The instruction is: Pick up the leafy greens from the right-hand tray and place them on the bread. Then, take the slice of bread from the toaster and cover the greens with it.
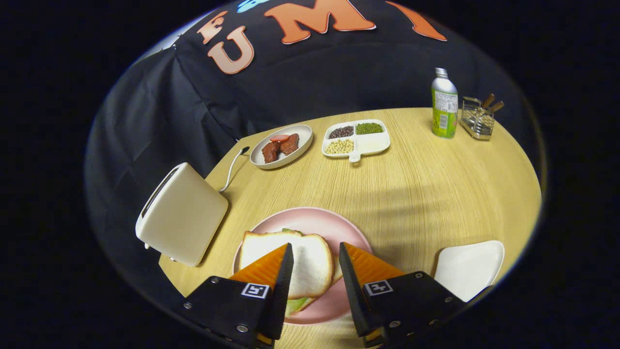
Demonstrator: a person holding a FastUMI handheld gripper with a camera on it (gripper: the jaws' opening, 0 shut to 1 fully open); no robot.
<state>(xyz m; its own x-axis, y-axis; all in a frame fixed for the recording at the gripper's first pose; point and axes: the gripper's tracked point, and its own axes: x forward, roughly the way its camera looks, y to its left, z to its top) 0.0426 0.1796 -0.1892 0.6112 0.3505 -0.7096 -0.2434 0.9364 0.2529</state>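
Hovering tool [316,252] open over bread [310,264], toaster [181,220] left.

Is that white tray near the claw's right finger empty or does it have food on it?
Empty. The white tray shows only bare surface; green leaf peeks from under the top bread slice on the pink plate. The gripper is open.

Bare table [416,194] beyond the sandwich; toaster [181,220] crowds the plate [315,220].
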